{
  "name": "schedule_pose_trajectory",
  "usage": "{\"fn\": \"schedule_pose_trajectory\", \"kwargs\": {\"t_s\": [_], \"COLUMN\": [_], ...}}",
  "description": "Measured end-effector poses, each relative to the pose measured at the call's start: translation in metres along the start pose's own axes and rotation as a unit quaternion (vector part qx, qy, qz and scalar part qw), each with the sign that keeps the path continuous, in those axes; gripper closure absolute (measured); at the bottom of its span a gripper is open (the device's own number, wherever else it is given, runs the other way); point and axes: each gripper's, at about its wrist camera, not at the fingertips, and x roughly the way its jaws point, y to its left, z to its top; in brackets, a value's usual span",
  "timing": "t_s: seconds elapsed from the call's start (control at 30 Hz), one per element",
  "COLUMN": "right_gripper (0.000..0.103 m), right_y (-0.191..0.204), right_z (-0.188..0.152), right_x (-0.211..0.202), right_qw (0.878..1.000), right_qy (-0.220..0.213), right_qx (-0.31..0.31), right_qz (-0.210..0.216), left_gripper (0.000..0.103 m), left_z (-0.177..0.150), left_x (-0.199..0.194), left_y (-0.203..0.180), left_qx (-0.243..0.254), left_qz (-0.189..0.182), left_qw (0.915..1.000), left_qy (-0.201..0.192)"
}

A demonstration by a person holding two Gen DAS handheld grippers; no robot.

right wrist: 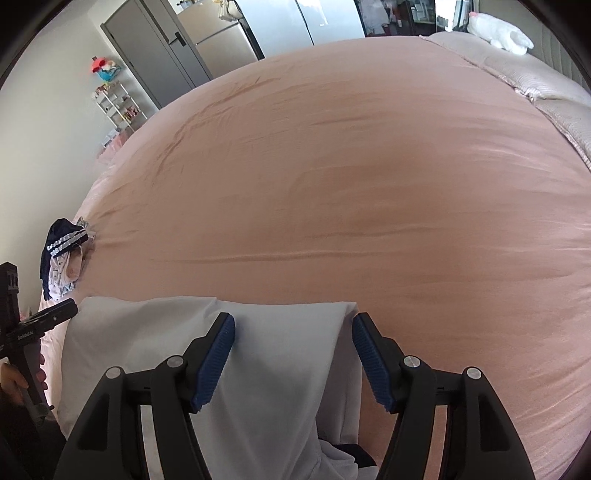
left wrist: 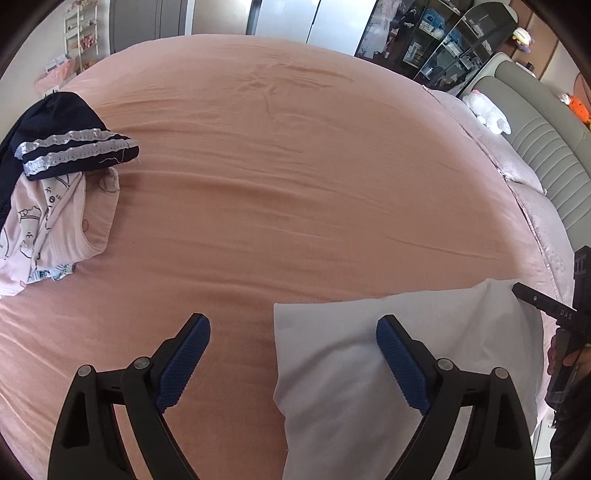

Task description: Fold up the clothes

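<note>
A white garment lies flat on the pink bed sheet near the front edge. It also shows in the right wrist view, with a fold running down its right part. My left gripper is open above the garment's left edge, holding nothing. My right gripper is open above the garment's right part, holding nothing. The right gripper's tip shows at the garment's far right corner in the left wrist view. The left gripper's tip shows at the garment's left corner in the right wrist view.
A pile of clothes lies at the bed's left edge: a navy piece with silver stripes over a pink printed piece; it also shows in the right wrist view. Pillows, a padded headboard and a white plush lie right.
</note>
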Motion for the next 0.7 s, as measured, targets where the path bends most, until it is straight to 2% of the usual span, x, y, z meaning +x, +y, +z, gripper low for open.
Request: {"fn": "schedule_pose_trajectory", "kwargs": {"t_s": [0.1,0.2,0.33,0.43,0.53,0.63,0.7], "right_gripper": [0.036,0.035,0.035,0.035,0.035,0.036,0.041], "right_y": [-0.002,-0.003,0.001,0.009,0.008,0.009,0.011], "right_z": [-0.003,-0.006,-0.009,-0.014,-0.014,-0.013,-0.013], "right_x": [0.007,0.007,0.008,0.011,0.013,0.013,0.011], "right_qw": [1.0,1.0,0.998,0.999,0.999,0.999,0.999], "right_qy": [0.008,0.001,0.006,0.005,0.0,-0.001,-0.003], "right_qx": [0.002,0.008,0.015,-0.007,-0.002,-0.002,-0.009], "right_qz": [0.007,0.018,0.054,0.046,0.051,0.049,0.041], "left_gripper": [0.011,0.011,0.011,0.01,0.011,0.011,0.015], "left_z": [-0.002,-0.007,-0.014,-0.018,-0.018,-0.016,-0.015], "left_x": [0.01,0.016,0.019,0.023,0.028,0.024,0.021], "left_y": [0.003,0.003,-0.009,-0.027,-0.04,-0.041,-0.042], "left_qx": [-0.025,-0.056,-0.068,-0.038,-0.013,-0.01,-0.007], "left_qz": [-0.019,-0.059,-0.086,-0.071,-0.048,-0.058,-0.065], "left_qw": [0.9994,0.9966,0.9939,0.9967,0.9987,0.9983,0.9978], "left_qy": [0.012,0.014,0.011,0.012,0.009,-0.003,-0.011]}}
